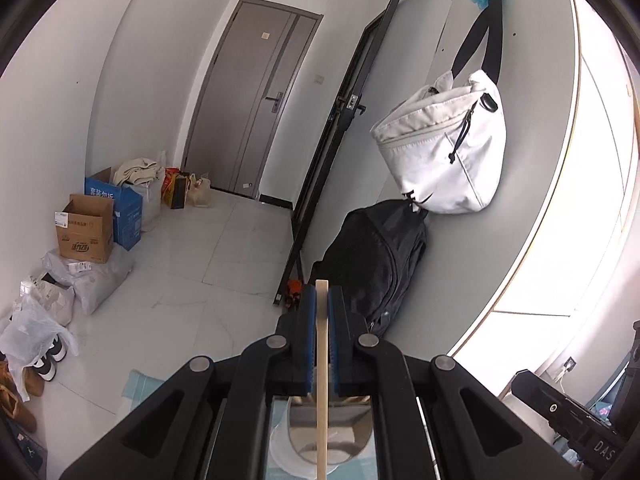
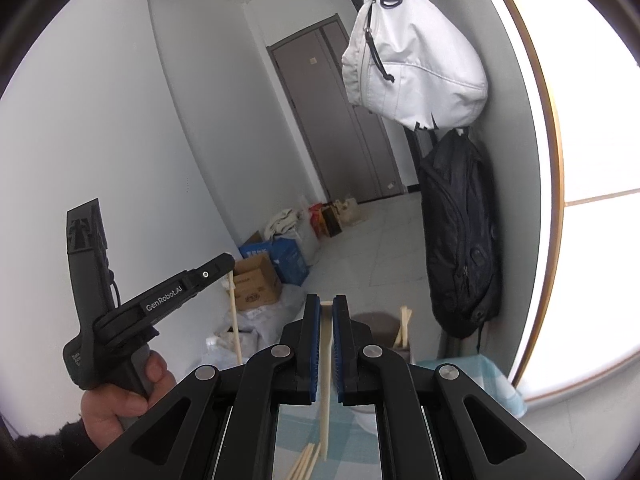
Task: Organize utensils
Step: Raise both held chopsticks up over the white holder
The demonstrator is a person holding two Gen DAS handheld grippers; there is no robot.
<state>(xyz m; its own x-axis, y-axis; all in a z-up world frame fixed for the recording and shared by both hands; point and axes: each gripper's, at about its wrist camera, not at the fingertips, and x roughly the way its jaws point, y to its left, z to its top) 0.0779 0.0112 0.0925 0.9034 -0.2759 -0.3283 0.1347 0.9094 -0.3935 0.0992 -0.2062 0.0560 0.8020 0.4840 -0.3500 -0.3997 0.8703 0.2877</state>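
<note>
"GenRobot.AI" (image 2: 164,303) — left hand-held gripper (image 2: 230,264)

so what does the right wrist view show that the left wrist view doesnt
Only the right wrist view shows the left gripper from outside in the hand, loose chopsticks on the checked cloth, and a brown cup holding more. Only the left wrist view shows shoes and a white container below. Both share a chopstick clamped in shut jaws, the white bag and the black backpack.
</note>
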